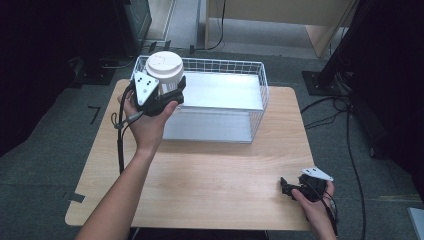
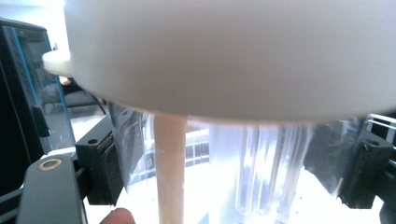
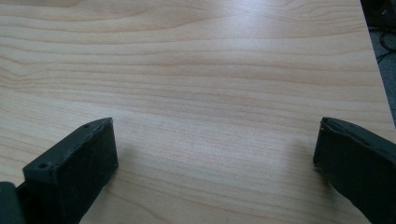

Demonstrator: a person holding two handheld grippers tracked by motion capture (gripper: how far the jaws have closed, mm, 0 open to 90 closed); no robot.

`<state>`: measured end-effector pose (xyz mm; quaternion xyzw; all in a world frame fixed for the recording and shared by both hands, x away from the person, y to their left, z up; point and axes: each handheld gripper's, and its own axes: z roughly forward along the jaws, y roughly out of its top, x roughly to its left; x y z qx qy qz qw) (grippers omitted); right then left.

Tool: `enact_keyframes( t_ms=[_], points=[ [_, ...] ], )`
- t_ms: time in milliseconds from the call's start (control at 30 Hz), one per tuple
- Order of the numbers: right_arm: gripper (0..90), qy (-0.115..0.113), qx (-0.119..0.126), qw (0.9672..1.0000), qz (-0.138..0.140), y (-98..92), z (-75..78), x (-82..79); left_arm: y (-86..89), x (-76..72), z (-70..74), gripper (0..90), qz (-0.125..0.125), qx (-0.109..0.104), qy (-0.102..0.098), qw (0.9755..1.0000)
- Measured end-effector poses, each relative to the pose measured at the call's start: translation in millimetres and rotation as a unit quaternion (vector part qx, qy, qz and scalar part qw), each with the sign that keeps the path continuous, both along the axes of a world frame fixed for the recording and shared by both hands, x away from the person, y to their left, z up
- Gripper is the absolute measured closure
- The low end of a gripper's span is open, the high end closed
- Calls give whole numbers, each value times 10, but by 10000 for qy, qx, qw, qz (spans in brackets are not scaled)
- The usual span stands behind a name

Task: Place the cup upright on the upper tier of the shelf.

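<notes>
It looked like a lab or office workroom: a small wooden bench (image 1: 210, 175) stood on grey carpet (image 1: 45, 165), with black equipment stands (image 1: 330, 70) and loose cables (image 1: 350, 145) around it.

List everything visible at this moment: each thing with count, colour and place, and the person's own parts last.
Cup with lid: one, clear body under a white lid, held above the basket's near-left corner.
Wire basket: one, white, on the far half of the table, with a pale flat floor.
Table: one, light wood, centre of the high view.
Cables: several, black, on the grey floor to the right.
Left gripper: one, black with a grey plate, jaws closed on the cup.
Right gripper: one, black with a grey plate, jaws apart, low over the table's near-right corner.
Left hand: one, around the left gripper.
Right hand: one, around the right gripper.
</notes>
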<state>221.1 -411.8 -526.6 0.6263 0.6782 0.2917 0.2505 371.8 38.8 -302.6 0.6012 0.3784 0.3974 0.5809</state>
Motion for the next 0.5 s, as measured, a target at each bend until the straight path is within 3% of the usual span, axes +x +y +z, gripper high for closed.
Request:
enact_keyframes(
  t_ms=[100, 200, 500],
  points=[
    [0, 0, 2, 10000, 0, 0, 0, 0, -21, 120, 13, 158, 66, -49, 48, 10000],
    [0, 0, 1, 10000, 1, 0, 0, 0, -54, 234, 30, 157, 89, 60, 83, 9999],
    [0, -2, -2, 10000, -5, 1, 0, 0, -143, 562, 23, 156, 111, -24, 94, 9999]
  ],
)
